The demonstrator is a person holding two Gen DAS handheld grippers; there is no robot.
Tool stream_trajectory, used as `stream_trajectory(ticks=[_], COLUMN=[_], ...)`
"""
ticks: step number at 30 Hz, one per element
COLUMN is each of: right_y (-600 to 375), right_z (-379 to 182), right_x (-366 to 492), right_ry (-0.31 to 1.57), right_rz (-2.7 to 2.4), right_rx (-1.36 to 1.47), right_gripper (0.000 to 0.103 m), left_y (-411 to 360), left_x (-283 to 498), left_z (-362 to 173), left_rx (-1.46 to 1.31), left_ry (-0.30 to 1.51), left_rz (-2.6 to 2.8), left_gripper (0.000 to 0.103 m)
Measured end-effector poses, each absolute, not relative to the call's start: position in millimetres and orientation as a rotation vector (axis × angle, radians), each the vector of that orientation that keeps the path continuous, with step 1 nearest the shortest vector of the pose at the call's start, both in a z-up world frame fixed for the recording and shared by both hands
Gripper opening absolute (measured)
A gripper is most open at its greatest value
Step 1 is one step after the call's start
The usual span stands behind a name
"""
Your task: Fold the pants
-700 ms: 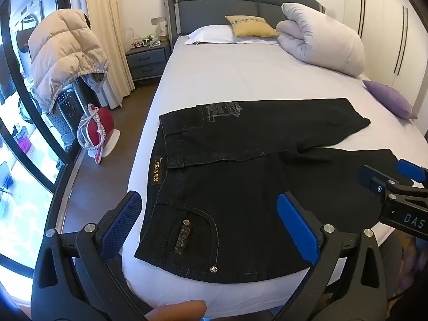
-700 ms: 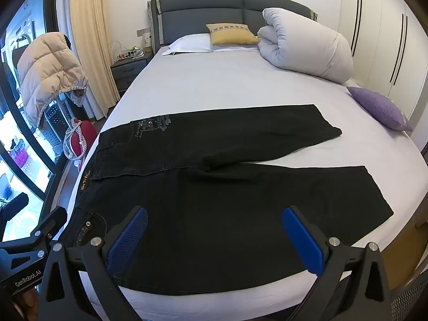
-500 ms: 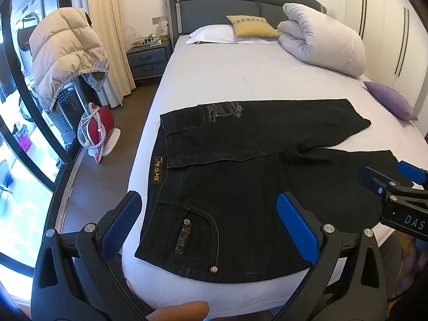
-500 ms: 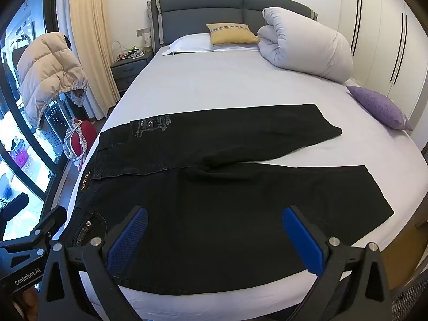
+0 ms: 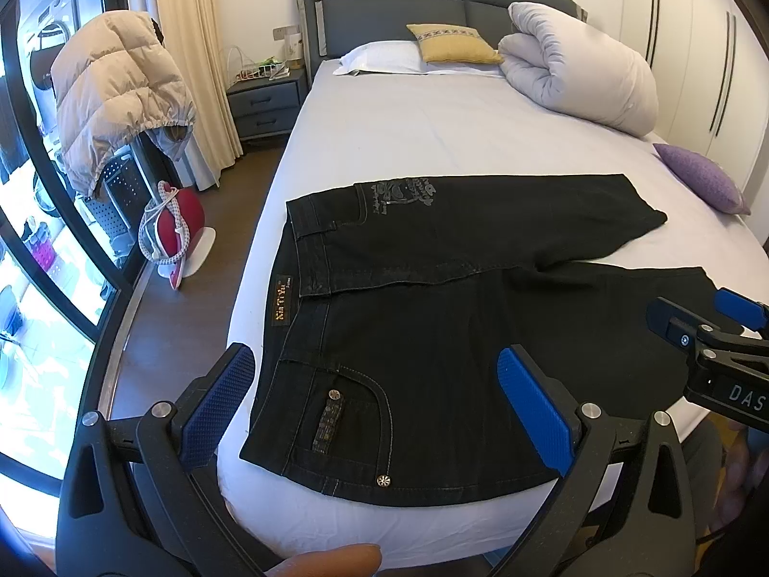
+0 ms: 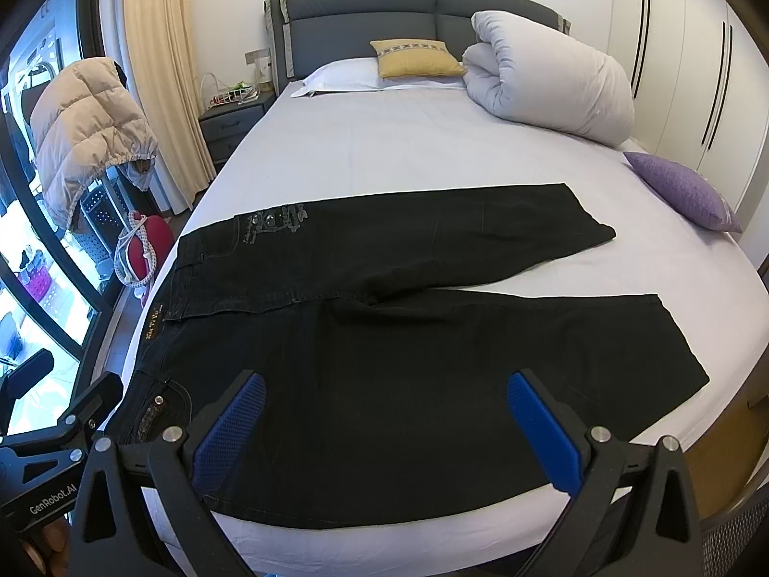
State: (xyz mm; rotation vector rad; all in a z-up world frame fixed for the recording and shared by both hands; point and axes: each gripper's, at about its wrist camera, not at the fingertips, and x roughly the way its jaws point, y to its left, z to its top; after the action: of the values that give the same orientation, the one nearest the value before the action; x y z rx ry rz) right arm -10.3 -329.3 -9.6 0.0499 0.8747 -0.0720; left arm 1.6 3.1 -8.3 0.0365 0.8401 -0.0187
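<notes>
Black jeans [image 5: 432, 307] lie flat on the white bed [image 5: 432, 125], waistband to the left, both legs running right and spread apart in a V. They also show in the right wrist view [image 6: 408, 336]. My left gripper [image 5: 375, 384] is open and empty, held above the near waist and back pocket. My right gripper [image 6: 384, 413] is open and empty, held above the near leg. The right gripper's body shows at the right edge of the left wrist view [image 5: 711, 336]. The left gripper's body shows at the lower left of the right wrist view [image 6: 57, 447].
A rolled white duvet [image 6: 552, 77], a yellow cushion [image 6: 413, 57] and a white pillow [image 6: 341, 74] lie by the headboard. A purple cushion [image 6: 682, 190] sits at the bed's right edge. A puffer jacket [image 5: 115, 91], a red iron [image 5: 173, 221] and a nightstand [image 5: 266, 106] stand left.
</notes>
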Motion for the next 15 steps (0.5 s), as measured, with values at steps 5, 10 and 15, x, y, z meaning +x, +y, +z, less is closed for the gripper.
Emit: stream_trajectory(ticks=[5, 10, 15], right_y=[-329.4, -326.7, -325.9], right_z=[-10.1, -14.0, -14.8], right_x=[-10.6, -8.6, -9.4], right_ry=[0.876, 0.880, 0.881], right_rz=[-0.074, -0.073, -0.072], right_rx=[0.050, 0.050, 0.049], right_gripper=[0.103, 0.103, 0.103], left_y=[4.0, 5.2, 5.3], left_x=[1.5, 1.2, 1.1], left_z=[-9.6, -11.6, -15.3], left_rx=[0.035, 0.034, 0.034], left_ry=[0.840, 0.845, 0.849], left_rz=[-0.020, -0.021, -0.022], left_gripper=[0.103, 0.103, 0.103])
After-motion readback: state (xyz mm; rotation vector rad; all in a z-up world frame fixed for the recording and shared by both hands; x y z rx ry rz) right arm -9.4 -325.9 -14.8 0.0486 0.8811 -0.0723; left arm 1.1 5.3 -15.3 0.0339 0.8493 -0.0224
